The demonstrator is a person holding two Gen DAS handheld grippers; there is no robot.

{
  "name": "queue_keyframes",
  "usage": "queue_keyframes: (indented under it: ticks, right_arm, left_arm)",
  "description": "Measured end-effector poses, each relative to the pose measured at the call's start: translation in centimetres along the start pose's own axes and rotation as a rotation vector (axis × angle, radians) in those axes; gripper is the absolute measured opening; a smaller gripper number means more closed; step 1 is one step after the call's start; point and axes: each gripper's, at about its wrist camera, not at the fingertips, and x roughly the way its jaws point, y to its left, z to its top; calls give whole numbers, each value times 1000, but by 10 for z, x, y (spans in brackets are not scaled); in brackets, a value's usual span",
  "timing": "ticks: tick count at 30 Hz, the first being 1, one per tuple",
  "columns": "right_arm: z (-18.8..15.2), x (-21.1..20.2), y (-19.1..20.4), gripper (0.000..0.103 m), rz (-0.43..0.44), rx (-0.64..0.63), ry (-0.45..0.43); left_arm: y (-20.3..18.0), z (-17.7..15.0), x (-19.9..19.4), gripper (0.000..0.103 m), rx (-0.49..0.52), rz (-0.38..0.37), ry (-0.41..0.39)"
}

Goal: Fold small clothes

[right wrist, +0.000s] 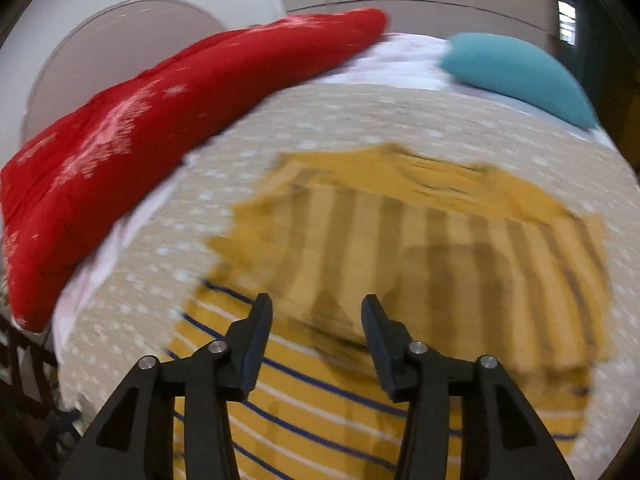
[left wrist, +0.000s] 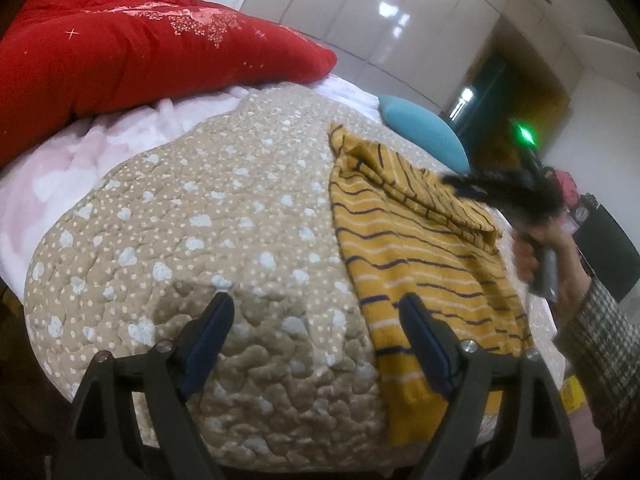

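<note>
Mustard-yellow knit garment with navy and white stripes is lying partly folded on the beige dotted quilted bedspread, while the left gripper is hovering spread beside its hem and the right gripper is hanging parted, empty, above it.

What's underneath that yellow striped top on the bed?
The yellow striped top lies on a beige dotted quilt, which shows all around it. Whatever sits directly beneath the top, or between its folded layers, is covered.

Striped garment soft knit; quilt puckered cloth, matt.
</note>
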Motion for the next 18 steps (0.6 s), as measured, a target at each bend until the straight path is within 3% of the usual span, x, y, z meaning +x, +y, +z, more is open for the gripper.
queue_keyframes:
  ticks: [3, 5, 8, 9, 11, 13, 14, 16, 18]
  right_arm:
    - [-17, -13, -50, 59, -90, 69, 35]
    - [-30, -24, -95, 59, -209, 133, 57]
    - [-50, -61, -162, 59, -500, 205, 41]
    - [-58, -79, -180, 59, -632, 188, 31]
    - [-71, -106, -199, 59, -922, 60, 33]
    - [-91, -133, -212, 59, -1116, -76, 60]
    - [-99, -144, -215, 60, -1099, -70, 60]
    - [-119, -173, -218, 60, -883, 44, 34]
    - [-147, -191, -216, 61, -516, 222, -25]
  left_arm:
    - [-3, 1, 3, 84, 2, 5, 15]
    - [-8, 2, 3, 84, 12, 10, 24]
    - [-19, 4, 3, 91, 44, 30, 26]
    - [-23, 5, 2, 94, 54, 34, 22]
    - [-29, 7, 3, 96, 75, 40, 13]
    - [-36, 8, 8, 100, 97, 24, 18]
    - [-38, 9, 12, 100, 101, 12, 30]
    - [-40, 8, 29, 100, 87, -11, 92]
    - [-40, 5, 43, 100, 41, -37, 155]
